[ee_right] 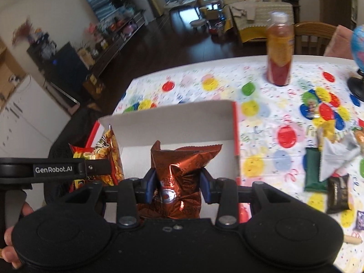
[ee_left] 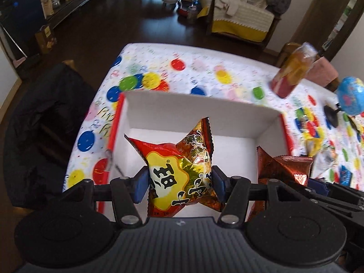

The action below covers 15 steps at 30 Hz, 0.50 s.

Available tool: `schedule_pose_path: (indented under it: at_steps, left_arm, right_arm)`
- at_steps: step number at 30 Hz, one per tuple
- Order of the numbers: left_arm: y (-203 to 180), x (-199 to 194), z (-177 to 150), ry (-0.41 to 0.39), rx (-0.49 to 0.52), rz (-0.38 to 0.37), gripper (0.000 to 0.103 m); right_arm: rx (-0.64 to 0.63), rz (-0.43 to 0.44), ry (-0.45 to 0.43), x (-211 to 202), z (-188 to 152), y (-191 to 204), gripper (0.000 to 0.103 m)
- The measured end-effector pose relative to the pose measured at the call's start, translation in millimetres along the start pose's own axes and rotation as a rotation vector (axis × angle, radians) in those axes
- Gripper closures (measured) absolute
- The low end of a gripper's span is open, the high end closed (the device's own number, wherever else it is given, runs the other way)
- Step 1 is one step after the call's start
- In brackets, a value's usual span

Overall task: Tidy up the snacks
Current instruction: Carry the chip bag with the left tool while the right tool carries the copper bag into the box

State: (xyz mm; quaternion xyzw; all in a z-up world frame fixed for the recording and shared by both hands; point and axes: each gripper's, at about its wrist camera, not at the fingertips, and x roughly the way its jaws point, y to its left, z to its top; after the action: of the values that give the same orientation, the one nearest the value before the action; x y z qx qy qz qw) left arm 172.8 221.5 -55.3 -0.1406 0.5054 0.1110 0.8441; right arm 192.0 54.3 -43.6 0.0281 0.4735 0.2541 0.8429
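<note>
My left gripper (ee_left: 179, 185) is shut on a red and yellow snack bag (ee_left: 175, 170) and holds it over the open white box (ee_left: 200, 111) with red edges. My right gripper (ee_right: 178, 185) is shut on a copper-brown snack bag (ee_right: 179, 177) and holds it over the same box (ee_right: 173, 118), to the right of the left one. The brown bag also shows in the left wrist view (ee_left: 282, 168), and the red bag in the right wrist view (ee_right: 107, 157). Several loose snack packets (ee_right: 329, 170) lie on the tablecloth right of the box.
The table carries a colourful dotted cloth (ee_left: 204, 68). A tall bottle (ee_right: 279, 50) of red-orange drink stands at the far right, with a blue globe (ee_left: 351, 95) beside it. A dark chair (ee_left: 45, 113) is at the table's left edge. A wooden chair (ee_right: 314, 38) stands behind the table.
</note>
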Motion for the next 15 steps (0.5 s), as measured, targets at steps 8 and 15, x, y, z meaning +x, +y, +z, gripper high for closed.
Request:
schedule_pose_path:
  at_steps: [8,15]
  left_arm:
    - [9.4,35.9,-10.7,0.070,0.016,0.024,0.046]
    - [9.3,55.8,-18.6,0.099,0.033,0.035,0.046]
  right_arm:
    - [-0.049,-0.025,0.082,41.9,-5.4,9.6,0.065]
    - [-0.065,-0.045,0.118,63.0,-12.5,8.3,0.065]
